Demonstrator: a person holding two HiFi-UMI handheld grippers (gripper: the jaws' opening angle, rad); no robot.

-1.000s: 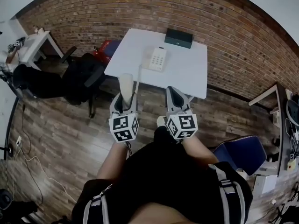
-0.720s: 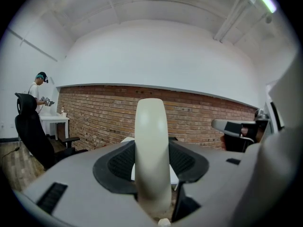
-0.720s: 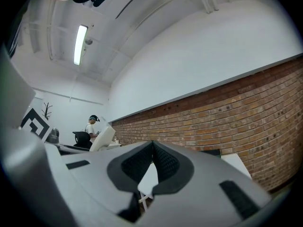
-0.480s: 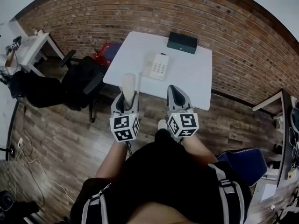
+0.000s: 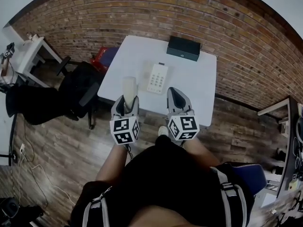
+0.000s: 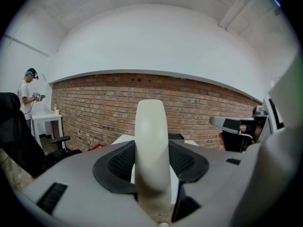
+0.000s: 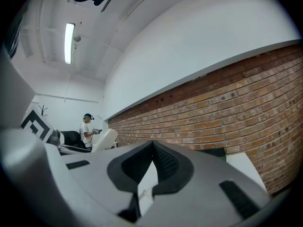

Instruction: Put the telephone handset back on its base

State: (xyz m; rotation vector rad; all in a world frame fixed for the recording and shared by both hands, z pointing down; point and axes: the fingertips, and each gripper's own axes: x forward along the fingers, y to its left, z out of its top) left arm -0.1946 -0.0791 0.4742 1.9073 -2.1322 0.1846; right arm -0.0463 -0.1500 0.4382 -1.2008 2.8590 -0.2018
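Evidently, the left claw [image 5: 125,102] held the pale handset [image 5: 129,86] clamped upright, near the base [image 5: 157,78] on the white surface [image 5: 189,74] but not yet on it, while the right claw [image 5: 176,96] was closed and empty; the base's cradle was too small to make out.

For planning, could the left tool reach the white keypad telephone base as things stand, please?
Probably yes: the left tool, holding the cream plastic handset, hovers near the white keypad telephone base, with nothing between.
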